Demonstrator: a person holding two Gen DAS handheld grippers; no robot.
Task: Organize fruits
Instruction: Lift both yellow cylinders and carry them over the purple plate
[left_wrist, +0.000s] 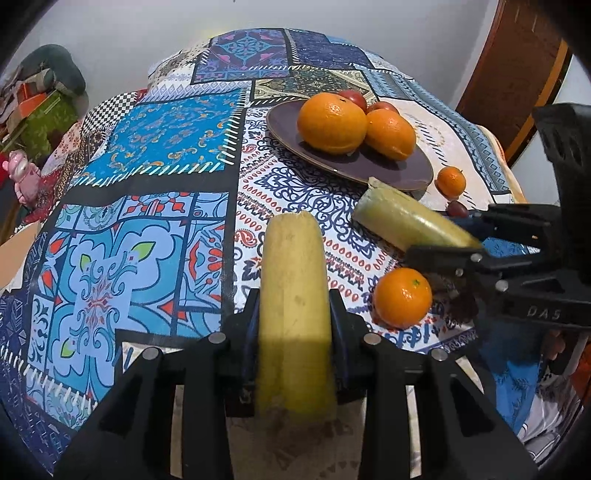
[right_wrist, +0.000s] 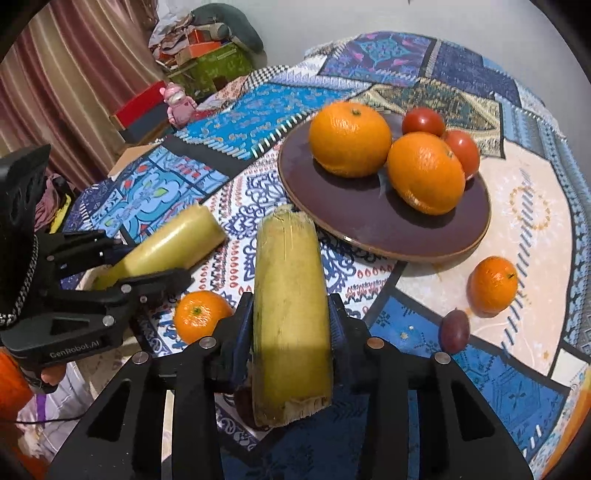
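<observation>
My left gripper (left_wrist: 293, 306) is shut on a yellow-green cane piece (left_wrist: 293, 280) held above the table. My right gripper (right_wrist: 291, 314) is shut on a second cane piece (right_wrist: 290, 295), also lifted; it shows in the left wrist view (left_wrist: 410, 219) at the right. A dark purple plate (right_wrist: 369, 221) holds two large oranges (right_wrist: 349, 138) (right_wrist: 426, 173) and two tomatoes (right_wrist: 423, 122). A small orange (right_wrist: 201, 314) lies on the cloth below the grippers. Another small orange (right_wrist: 493, 284) and a dark plum (right_wrist: 454, 330) lie right of the plate.
A patchwork tablecloth (left_wrist: 155, 155) covers the round table. Beyond its left edge are a pink toy (right_wrist: 179, 103), boxes and clutter (right_wrist: 207, 48). A wooden door (left_wrist: 513, 70) stands at the far right.
</observation>
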